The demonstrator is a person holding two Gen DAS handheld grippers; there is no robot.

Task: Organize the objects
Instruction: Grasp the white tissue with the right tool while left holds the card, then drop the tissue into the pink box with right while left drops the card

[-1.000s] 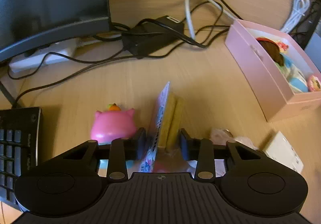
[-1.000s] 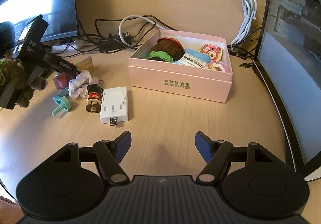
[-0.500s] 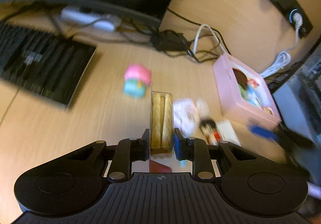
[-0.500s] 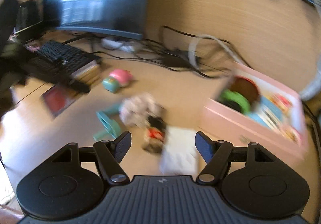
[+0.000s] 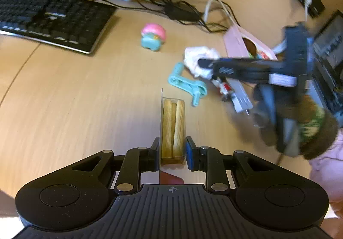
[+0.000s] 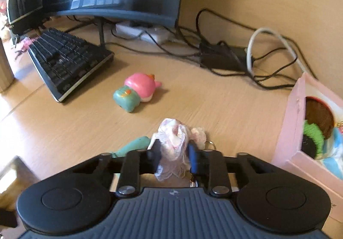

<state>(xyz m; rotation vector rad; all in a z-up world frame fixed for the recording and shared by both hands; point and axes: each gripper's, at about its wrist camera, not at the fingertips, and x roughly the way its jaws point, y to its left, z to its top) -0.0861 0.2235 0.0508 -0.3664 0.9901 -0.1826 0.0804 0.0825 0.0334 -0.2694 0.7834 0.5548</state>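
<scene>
Desk (image 5: 75, 99) under both tools, our left hand-held gripper (image 5: 172, 151) clamped on a blister pack (image 5: 173, 129) raised above it, our right hand-held gripper (image 6: 174, 154) pinching a lacy bundle (image 6: 173, 142), pink box (image 6: 293, 123) just right.

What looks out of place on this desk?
The pink and teal toy lies tipped on its side near the keyboard, and a teal plastic piece is loose, outside the pink box.

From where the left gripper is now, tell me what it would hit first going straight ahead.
The left gripper, shut on the clear packet of tan sticks, points at bare wooden desk. Straight on, it likely meets the desk; the mint plastic handle tool lies just right of that line. Depth is unclear.
</scene>
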